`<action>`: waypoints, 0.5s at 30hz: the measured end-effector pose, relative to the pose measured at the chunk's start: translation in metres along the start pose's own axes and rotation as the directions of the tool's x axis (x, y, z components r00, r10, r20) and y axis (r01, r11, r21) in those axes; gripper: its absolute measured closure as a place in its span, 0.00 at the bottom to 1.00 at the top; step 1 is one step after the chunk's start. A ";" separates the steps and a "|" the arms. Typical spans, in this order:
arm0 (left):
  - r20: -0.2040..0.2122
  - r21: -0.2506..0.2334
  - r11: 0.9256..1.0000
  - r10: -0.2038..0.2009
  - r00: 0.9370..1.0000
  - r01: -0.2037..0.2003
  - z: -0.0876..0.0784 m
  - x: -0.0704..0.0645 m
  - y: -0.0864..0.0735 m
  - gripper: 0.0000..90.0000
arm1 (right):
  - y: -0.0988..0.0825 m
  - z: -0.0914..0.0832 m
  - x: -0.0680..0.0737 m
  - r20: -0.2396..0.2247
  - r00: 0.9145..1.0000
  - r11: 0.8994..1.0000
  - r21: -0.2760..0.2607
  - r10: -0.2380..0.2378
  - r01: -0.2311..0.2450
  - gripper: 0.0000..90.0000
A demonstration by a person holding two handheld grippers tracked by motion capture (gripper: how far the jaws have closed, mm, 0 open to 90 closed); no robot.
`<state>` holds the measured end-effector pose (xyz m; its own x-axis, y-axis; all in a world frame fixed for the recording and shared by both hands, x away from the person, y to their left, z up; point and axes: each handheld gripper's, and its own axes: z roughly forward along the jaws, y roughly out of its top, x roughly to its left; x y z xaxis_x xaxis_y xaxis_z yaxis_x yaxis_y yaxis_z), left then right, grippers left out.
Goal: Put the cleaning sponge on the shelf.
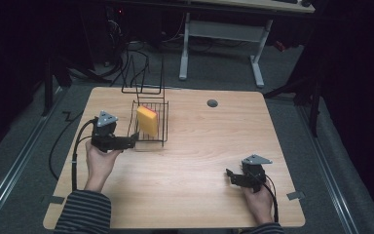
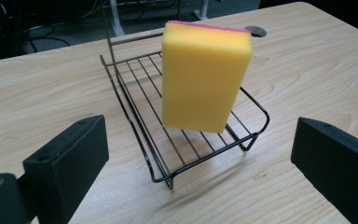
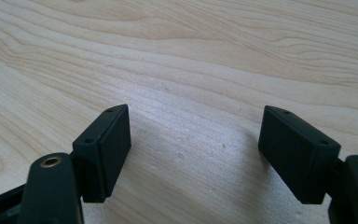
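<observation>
Both grippers black, each topped by a grey three-cornered plate. Left gripper [image 1: 132, 141]: thick black cable looping off its rear. Right gripper [image 1: 229, 174]: thinner black cable trailing back. Jaw pads blocky, matte black, small screw holes; brass-coloured bushings at jaw bases. Sleeves striped, dark and grey.

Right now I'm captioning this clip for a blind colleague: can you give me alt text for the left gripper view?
A yellow sponge with a pink top stands on end in a small black wire rack on a light wooden table. The left gripper is open, its two black jaws at the lower corners, short of the rack and touching nothing.
</observation>
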<state>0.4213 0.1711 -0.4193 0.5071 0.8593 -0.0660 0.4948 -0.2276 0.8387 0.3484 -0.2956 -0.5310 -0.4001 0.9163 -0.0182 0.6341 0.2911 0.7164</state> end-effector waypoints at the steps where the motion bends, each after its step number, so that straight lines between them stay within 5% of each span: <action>1: -0.001 0.001 1.000 -0.002 1.000 0.002 -0.002 0.001 -0.001 0.05 | 0.000 0.000 0.000 0.000 1.000 1.000 0.000 0.000 0.000 0.28; 15: -0.023 -0.011 1.000 -0.004 1.000 0.004 -0.017 0.008 -0.010 0.06 | 0.000 0.000 0.000 0.000 1.000 1.000 0.001 0.000 0.000 0.28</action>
<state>0.4089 0.1882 -0.4187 0.4888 0.8705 -0.0571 0.4892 -0.2193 0.8441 0.3482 -0.2955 -0.5309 -0.4004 0.9161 -0.0181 0.6347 0.2916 0.7156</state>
